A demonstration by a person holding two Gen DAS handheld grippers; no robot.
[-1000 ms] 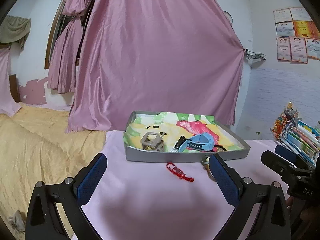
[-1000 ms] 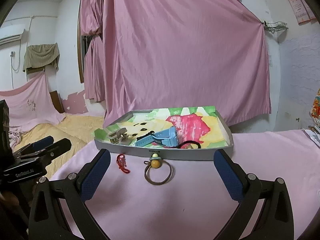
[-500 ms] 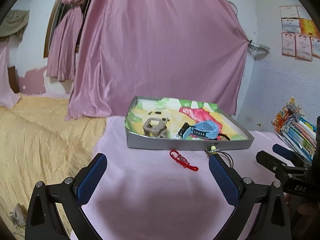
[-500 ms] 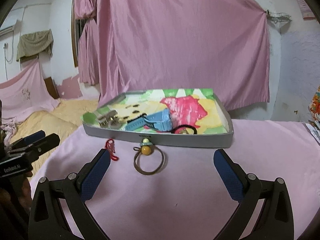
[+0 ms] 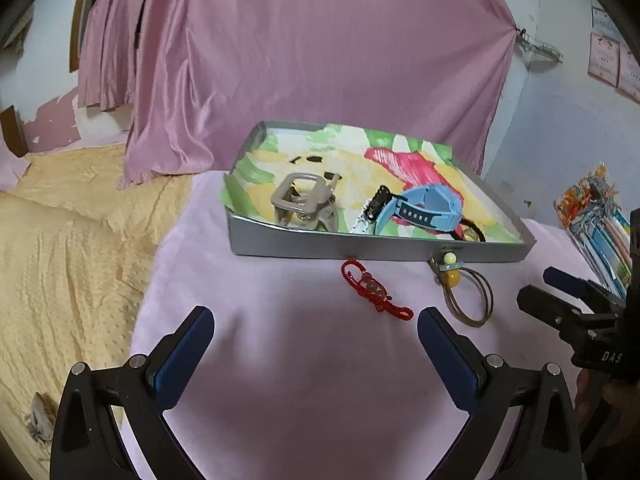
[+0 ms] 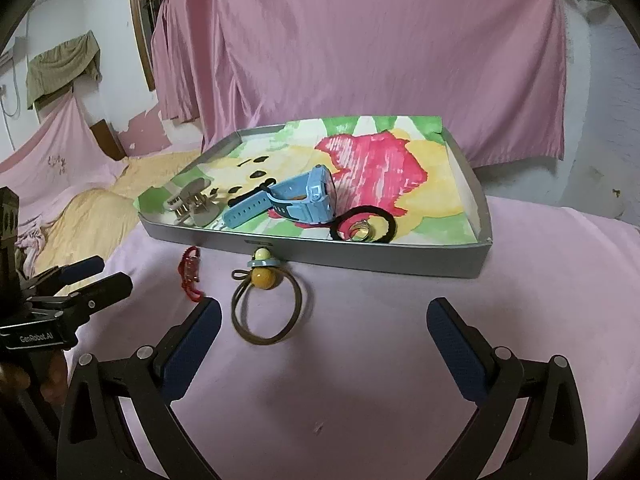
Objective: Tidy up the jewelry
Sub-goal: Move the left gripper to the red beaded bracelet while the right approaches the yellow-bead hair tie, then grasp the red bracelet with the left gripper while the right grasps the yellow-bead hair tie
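Observation:
A grey tray (image 5: 288, 246) (image 6: 360, 258) with a colourful paper lining holds a beige hair claw (image 5: 304, 200) (image 6: 192, 200), a blue watch (image 5: 424, 210) (image 6: 296, 200), a black hair band (image 6: 365, 224) and a ring (image 6: 359, 231). On the pink cloth in front of the tray lie a red braided bracelet (image 5: 374, 292) (image 6: 190, 274) and a brown hair tie with a yellow bead (image 5: 466, 294) (image 6: 266, 304). My left gripper (image 5: 316, 320) is open and empty, just short of the bracelet. My right gripper (image 6: 324, 316) is open and empty, just short of the hair tie.
The pink cloth (image 5: 304, 380) covers the table. A yellow bedspread (image 5: 68, 240) lies to the left. A pink curtain (image 5: 320, 52) hangs behind the tray. Stacked colourful books (image 5: 600, 224) stand at the right.
Both grippers have moved forward and lower toward the tray; the bracelet and the hair tie now lie close to the fingertips. Nothing on the table has moved.

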